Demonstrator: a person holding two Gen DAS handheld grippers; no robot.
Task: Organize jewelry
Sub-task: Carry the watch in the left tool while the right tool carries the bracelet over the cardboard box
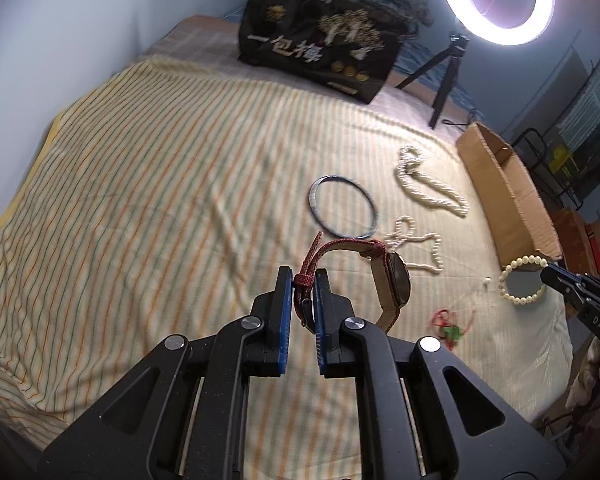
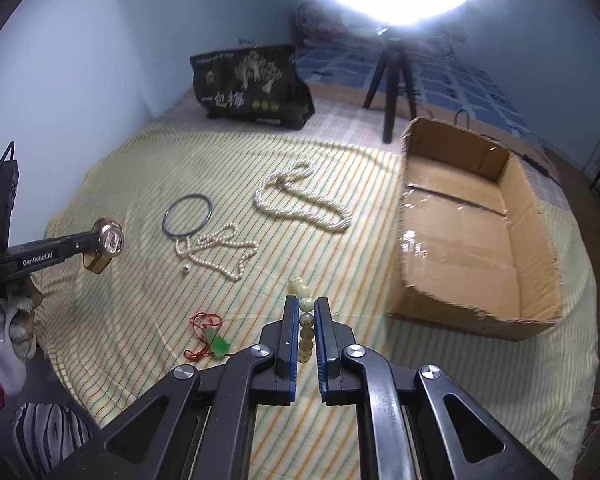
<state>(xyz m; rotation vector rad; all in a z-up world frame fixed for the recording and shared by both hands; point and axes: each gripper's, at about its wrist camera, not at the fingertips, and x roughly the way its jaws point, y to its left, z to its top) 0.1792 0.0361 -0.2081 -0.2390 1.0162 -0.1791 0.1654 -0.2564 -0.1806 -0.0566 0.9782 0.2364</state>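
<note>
Two grippers work above a striped bedsheet (image 2: pixel 140 184) — the left gripper (image 1: pixel 303 280) clamped on the red strap of a wristwatch (image 1: pixel 396 280), whose case hangs just right of its fingertips, and the right gripper (image 2: pixel 306 306) closed on a pale bead bracelet (image 2: pixel 305 320), beads lined up between its blue pads. Ahead and left of the right fingers lie a pearl necklace (image 2: pixel 300 200), a smaller pearl strand (image 2: pixel 220 248), a dark bangle (image 2: pixel 188 215) and a green pendant on red cord (image 2: pixel 216 344); an open cardboard box (image 2: pixel 536 216) sits to their right.
</note>
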